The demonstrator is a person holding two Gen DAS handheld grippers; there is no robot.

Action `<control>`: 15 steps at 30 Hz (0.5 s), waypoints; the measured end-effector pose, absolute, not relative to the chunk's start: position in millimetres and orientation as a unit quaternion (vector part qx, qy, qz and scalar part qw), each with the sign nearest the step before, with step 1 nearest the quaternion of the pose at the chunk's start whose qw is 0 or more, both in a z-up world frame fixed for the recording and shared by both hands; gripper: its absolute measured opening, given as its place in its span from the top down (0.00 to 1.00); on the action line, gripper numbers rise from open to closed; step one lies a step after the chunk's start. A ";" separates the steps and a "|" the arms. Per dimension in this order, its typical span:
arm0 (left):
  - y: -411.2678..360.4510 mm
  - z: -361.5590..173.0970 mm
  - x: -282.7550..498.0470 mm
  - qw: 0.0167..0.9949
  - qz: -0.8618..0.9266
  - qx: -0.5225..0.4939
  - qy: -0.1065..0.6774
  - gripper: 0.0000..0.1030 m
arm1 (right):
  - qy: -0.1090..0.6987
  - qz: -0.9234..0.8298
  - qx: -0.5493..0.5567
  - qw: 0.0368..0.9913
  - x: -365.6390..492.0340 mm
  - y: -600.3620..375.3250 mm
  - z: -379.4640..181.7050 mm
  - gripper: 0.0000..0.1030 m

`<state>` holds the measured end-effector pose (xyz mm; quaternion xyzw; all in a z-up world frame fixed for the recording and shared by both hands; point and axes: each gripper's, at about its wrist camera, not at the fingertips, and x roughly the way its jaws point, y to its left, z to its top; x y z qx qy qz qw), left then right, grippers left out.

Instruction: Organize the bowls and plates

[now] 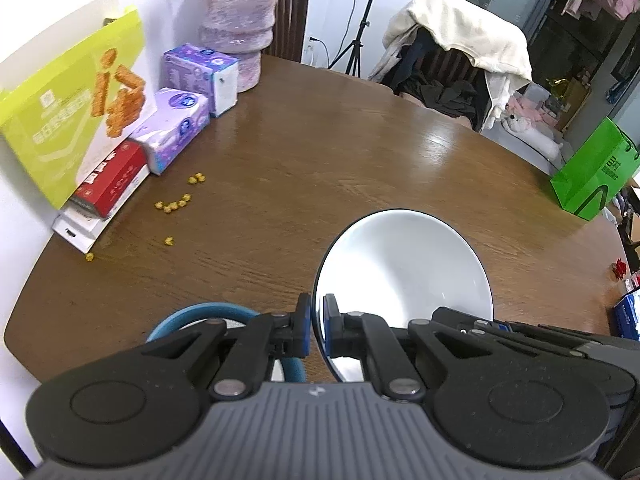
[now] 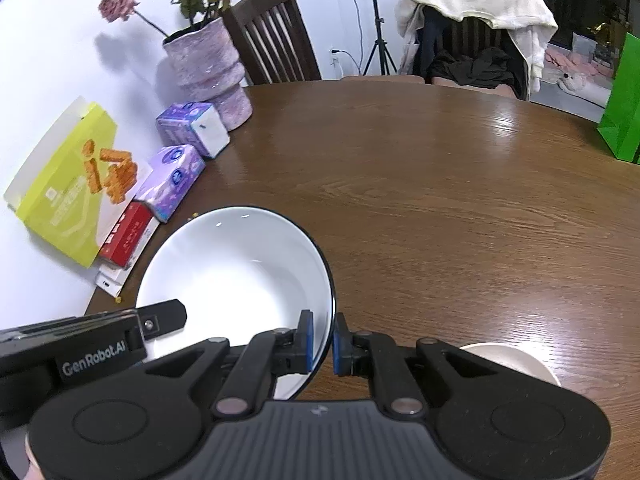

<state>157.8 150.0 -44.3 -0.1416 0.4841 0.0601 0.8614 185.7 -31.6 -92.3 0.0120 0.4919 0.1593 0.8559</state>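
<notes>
Left wrist view: white bowl [image 1: 404,268] pinched at 9 o'clock rim by left tool [image 1: 316,324], at 3 o'clock by right tool [image 2: 323,344], above worktop [image 1: 320,152].

"GenRobot.AI" is printed in white on the black body of the left gripper [image 2: 321,346] at the lower left of the right wrist view. Print on the boxes and the green bag [image 1: 592,172] cannot be read.

black gripper [image 1: 316,326], blue pads [image 2: 307,338], grey ribbed housing
</notes>
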 end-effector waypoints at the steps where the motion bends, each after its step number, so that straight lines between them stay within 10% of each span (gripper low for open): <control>1: 153.8 -44.6 156.1 0.861 0.061 -0.143 0.484 0.94 | 0.492 0.161 0.010 0.855 184.0 -28.0 -92.6 0.91; 15: 201.1 -57.7 133.3 0.852 0.077 -0.155 0.494 0.94 | 0.505 0.182 -0.004 0.844 167.4 17.7 -105.5 0.91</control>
